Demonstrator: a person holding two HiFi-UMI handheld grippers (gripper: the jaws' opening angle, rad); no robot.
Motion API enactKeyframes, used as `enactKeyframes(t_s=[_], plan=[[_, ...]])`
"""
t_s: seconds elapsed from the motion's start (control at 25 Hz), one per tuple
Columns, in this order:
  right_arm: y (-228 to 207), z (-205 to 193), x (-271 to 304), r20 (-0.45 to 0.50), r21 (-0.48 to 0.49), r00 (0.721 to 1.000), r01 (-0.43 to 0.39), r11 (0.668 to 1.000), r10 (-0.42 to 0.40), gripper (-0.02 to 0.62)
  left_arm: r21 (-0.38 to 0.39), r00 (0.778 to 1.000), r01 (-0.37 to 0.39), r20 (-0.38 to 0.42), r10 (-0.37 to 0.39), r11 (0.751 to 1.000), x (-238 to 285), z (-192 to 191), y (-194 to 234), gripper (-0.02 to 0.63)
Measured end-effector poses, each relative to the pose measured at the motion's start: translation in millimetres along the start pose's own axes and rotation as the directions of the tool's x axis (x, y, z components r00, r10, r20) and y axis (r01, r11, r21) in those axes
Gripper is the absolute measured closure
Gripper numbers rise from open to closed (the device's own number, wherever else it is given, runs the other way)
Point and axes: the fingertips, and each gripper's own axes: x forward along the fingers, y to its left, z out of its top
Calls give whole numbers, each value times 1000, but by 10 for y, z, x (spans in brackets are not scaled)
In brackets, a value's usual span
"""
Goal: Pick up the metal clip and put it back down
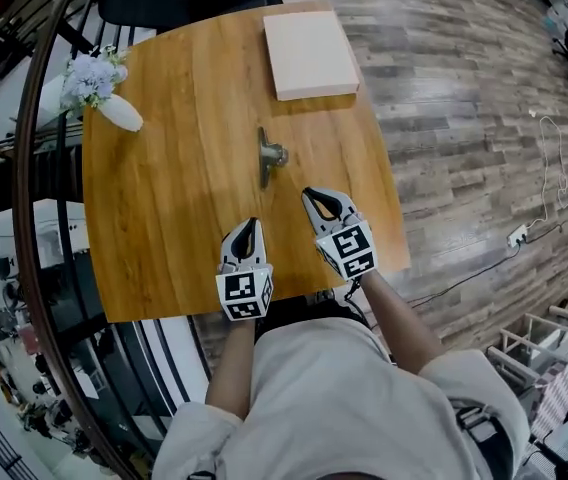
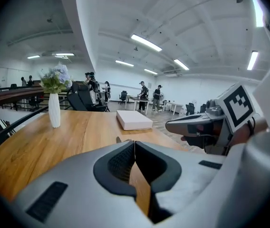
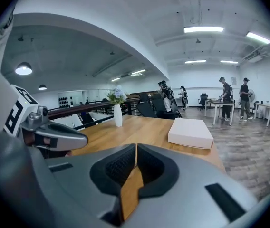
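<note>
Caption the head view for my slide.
Shut and empty, the left tongs and right tongs hang over the wooden table, short of the metal clip lying at its middle.

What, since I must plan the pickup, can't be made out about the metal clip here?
Head view: metal clip too small for detail.
Left gripper view: only one end seems to show above the left tool.
Right gripper view: none of it shows; the right tool blocks it.
</note>
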Motion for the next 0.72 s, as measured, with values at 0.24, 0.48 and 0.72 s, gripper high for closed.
enactKeyframes(t_s=[0.24,0.48,0.72], plan=[[-89,-187,636,-88,31,996,18,999,-15,568,11,997,38,-72,-37,999,377,-90,367,581],[-131,-351,1015,-151,132,988,31,991,-11,565,45,988,94,-127,-87,995,530,-128,665,581],[-288,-570,1387,-187,316,982,54,947,6,446,15,982,126,-143,-122,992,780,-218,840,581]])
